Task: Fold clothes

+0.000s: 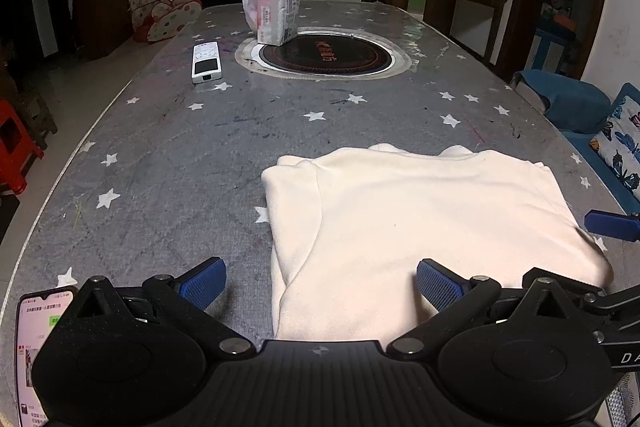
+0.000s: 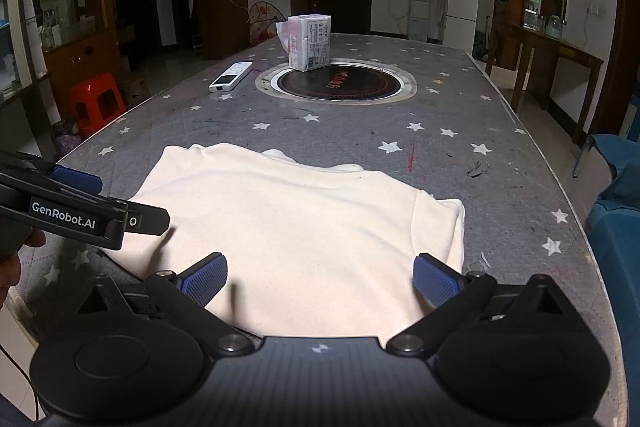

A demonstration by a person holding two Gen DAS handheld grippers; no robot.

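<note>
- Cream garment [image 1: 420, 219] lies flat at the table's [image 1: 180, 155] near edge, sides already tucked in, so a cross fold looks next.
- Left gripper [image 1: 320, 283]: jaws wide apart, straddling the garment's left near edge, holding nothing.
- Right gripper [image 2: 320, 277]: jaws apart too, over the near hem, empty.
- Remote [image 1: 207, 62] and tissue pack [image 1: 276, 13] sit well apart, toward the far end.
</note>
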